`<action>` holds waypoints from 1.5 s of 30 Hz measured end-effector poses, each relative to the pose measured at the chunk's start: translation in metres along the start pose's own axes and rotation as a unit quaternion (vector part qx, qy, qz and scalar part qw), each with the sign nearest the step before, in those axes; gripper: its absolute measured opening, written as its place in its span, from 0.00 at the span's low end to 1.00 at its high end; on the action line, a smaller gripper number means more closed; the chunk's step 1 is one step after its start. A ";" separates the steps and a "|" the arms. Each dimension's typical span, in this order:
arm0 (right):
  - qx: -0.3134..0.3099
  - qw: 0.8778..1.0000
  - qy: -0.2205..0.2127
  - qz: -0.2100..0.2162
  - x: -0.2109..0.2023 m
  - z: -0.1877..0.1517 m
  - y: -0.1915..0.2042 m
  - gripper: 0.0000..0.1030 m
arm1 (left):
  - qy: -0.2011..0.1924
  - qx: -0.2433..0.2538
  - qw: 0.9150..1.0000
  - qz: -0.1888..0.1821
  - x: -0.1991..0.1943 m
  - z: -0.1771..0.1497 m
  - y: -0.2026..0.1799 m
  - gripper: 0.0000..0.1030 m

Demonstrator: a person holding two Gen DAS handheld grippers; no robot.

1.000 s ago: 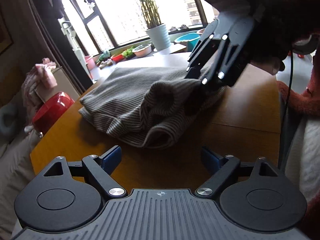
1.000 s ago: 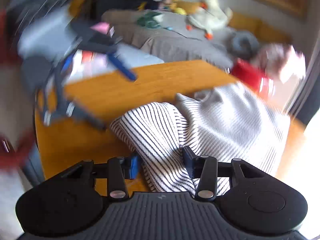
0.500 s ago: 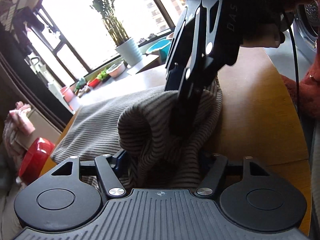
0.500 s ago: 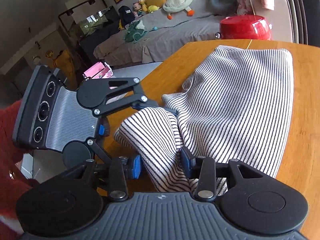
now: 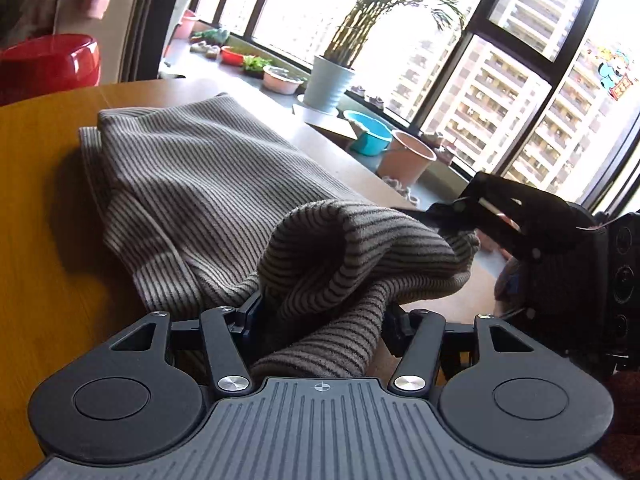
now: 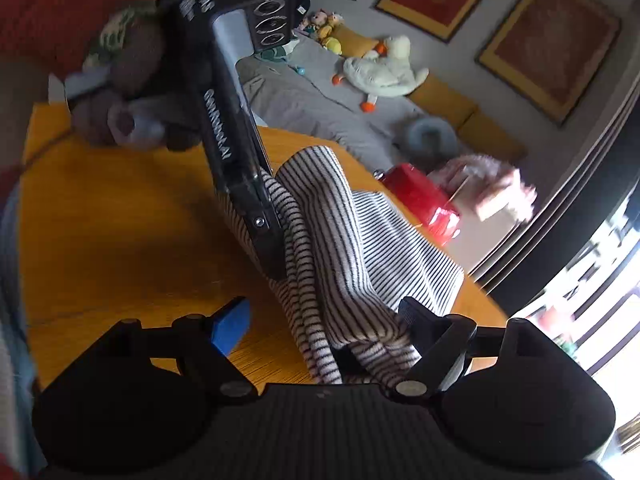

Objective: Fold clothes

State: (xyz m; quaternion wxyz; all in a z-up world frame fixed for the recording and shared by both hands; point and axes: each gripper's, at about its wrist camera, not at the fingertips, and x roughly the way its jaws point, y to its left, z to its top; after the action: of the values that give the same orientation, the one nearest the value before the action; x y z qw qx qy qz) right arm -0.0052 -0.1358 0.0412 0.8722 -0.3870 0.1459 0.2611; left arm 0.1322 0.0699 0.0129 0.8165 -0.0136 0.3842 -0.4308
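from my left wrist view, my left tongs (image 5: 320, 314) are pinching a bunched roll of the striped top (image 5: 208, 176); the cloth fills the gap between both fingers and hangs toward the camera. the rest of the top lies spread on the wooden table (image 5: 44, 208), folded over itself, its far edge near the window side. the lifted roll runs to the right, where my right tongs (image 5: 448, 220) sit at its end, though from here i cannot tell whether they grip it. behind the table a sill holds a potted plant (image 5: 328, 84), a blue bowl (image 5: 370, 134) and a pink bucket (image 5: 406, 162); a red tub (image 5: 48, 64) stands at the far left. from my right wrist view, my right tongs (image 6: 324, 324) are spread wide, the blue-padded finger (image 6: 230, 324) standing clear of the cloth over bare table (image 6: 132, 232), while the other finger touches the striped top (image 6: 360, 240) that drapes between them. my left tongs (image 6: 276, 258) come down from above, seen edge-on, their tip against a raised fold of the top; their grip is hidden from this side. my hand (image 6: 124, 116) holds their handle, with a red sleeve (image 6: 60, 8) above it. the top trails back across the table toward the red tub (image 6: 424, 200). beyond that is a grey sofa (image 6: 316, 108) with a duck toy (image 6: 384, 72).
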 end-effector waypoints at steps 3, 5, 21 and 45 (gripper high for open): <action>0.023 0.999 0.021 0.031 0.010 0.007 -0.003 0.37 | -0.008 0.016 1.000 0.005 -0.029 -0.008 -0.004 0.72; 0.038 0.998 0.032 0.048 0.007 0.008 -0.004 0.32 | -0.036 -0.003 0.999 0.011 -0.054 -0.010 -0.002 0.73; 0.104 0.978 0.050 0.174 -0.112 0.071 -0.052 0.28 | -0.025 -0.135 0.988 -0.067 0.015 0.009 0.041 0.42; 0.380 0.881 0.060 0.275 0.119 -0.036 -0.180 0.30 | -0.146 -0.064 0.987 -0.027 -0.069 0.043 0.014 0.72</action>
State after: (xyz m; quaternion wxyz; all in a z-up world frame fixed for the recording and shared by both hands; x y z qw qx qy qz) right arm 0.1932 -0.2237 0.0708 0.8351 0.0148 0.3866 0.3910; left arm 0.1463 0.1145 0.0803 0.8491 -0.1389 0.2872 -0.4211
